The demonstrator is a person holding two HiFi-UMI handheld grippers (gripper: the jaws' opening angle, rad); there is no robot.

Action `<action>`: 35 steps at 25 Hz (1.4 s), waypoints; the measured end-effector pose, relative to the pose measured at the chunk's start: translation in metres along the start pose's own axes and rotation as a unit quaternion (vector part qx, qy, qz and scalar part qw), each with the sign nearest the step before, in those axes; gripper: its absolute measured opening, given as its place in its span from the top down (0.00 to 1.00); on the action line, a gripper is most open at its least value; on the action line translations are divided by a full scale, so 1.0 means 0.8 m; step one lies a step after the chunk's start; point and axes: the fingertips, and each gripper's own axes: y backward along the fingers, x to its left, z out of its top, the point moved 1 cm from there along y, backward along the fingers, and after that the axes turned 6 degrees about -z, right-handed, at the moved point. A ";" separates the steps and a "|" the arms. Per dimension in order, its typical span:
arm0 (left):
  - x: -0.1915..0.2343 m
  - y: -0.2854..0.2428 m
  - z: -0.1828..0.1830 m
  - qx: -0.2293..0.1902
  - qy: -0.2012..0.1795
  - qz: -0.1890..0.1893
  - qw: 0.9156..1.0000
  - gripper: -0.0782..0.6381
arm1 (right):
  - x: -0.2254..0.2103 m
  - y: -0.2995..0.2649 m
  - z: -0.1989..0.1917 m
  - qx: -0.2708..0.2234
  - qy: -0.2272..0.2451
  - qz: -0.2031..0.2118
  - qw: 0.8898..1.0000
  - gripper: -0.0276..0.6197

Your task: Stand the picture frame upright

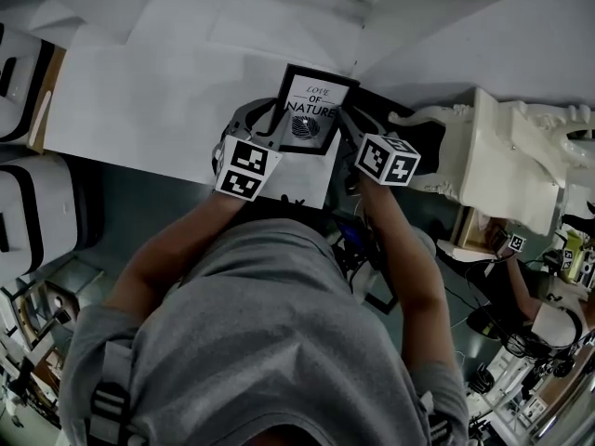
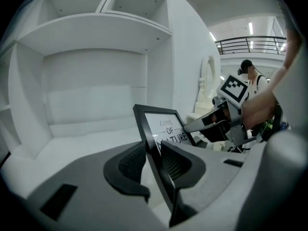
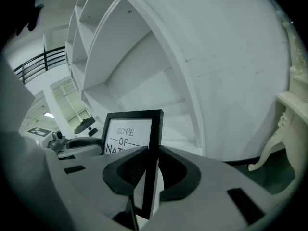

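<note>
A black picture frame [image 1: 314, 100] with a white print reading "LOVE OF NATURE" stands nearly upright on the white shelf top [image 1: 139, 100], leaning back a little. My left gripper [image 1: 277, 126] is shut on the frame's left edge; in the left gripper view that edge [image 2: 166, 124] runs between the pads [image 2: 132, 160]. My right gripper [image 1: 346, 121] is shut on the frame's right edge, and in the right gripper view the black rail [image 3: 155, 129] sits squeezed between both pads [image 3: 178, 165]. Each gripper shows in the other's view, the right gripper [image 2: 211, 121] and the left gripper [image 3: 79, 143].
The frame stands in a white shelf alcove with a back wall [image 2: 91, 90] and a side wall [image 3: 231, 71]. An ornate white piece of furniture [image 1: 502, 156] stands to the right. Black-and-white cases [image 1: 28, 212] sit on the floor at left. A person [image 2: 248, 76] stands far off.
</note>
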 end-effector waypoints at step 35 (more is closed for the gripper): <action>0.059 0.080 0.191 -0.205 -0.054 0.046 0.976 0.75 | 0.104 0.075 0.192 -0.180 0.095 0.061 0.977 0.83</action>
